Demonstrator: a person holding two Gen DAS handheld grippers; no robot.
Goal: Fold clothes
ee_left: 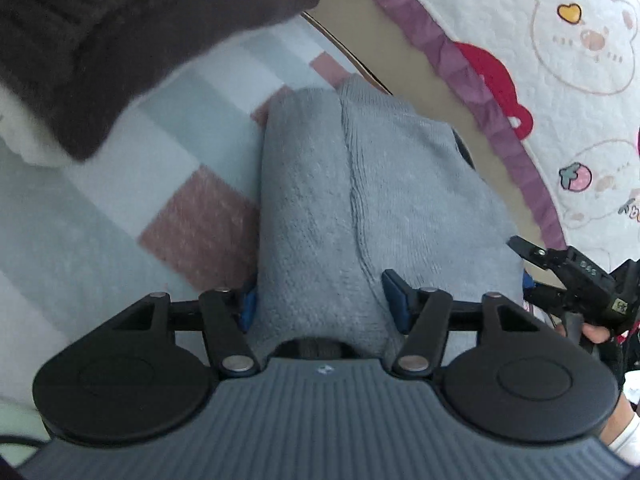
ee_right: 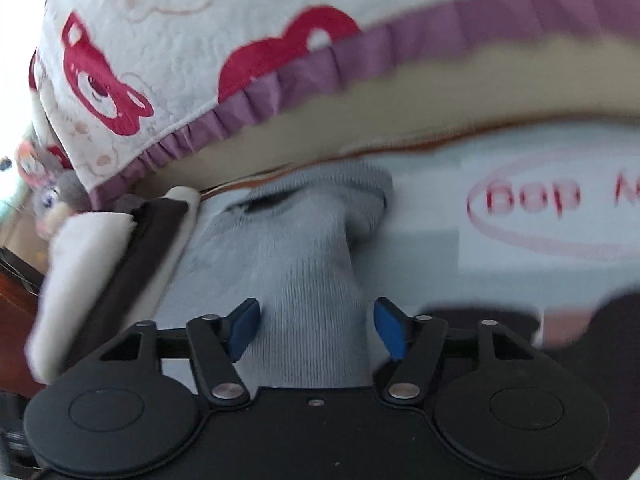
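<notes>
A folded grey knit sweater (ee_left: 360, 200) lies on the checked rug and reaches in between the fingers of my left gripper (ee_left: 322, 300), whose blue pads press its near end from both sides. In the right wrist view the same grey sweater (ee_right: 308, 264) runs between the blue pads of my right gripper (ee_right: 316, 330), which close on a bunched part of it. The right gripper also shows at the right edge of the left wrist view (ee_left: 568, 268). The sweater's far end, with a dark opening (ee_right: 272, 204), lies next to the bed.
A bed with a white cartoon-print cover and purple frill (ee_left: 520, 80) (ee_right: 280, 76) stands beside the sweater. A dark brown garment with white fleece lining (ee_left: 100, 52) (ee_right: 120, 248) lies on the pale blue and pink checked rug (ee_left: 120, 208). A printed mat (ee_right: 540, 208) lies at right.
</notes>
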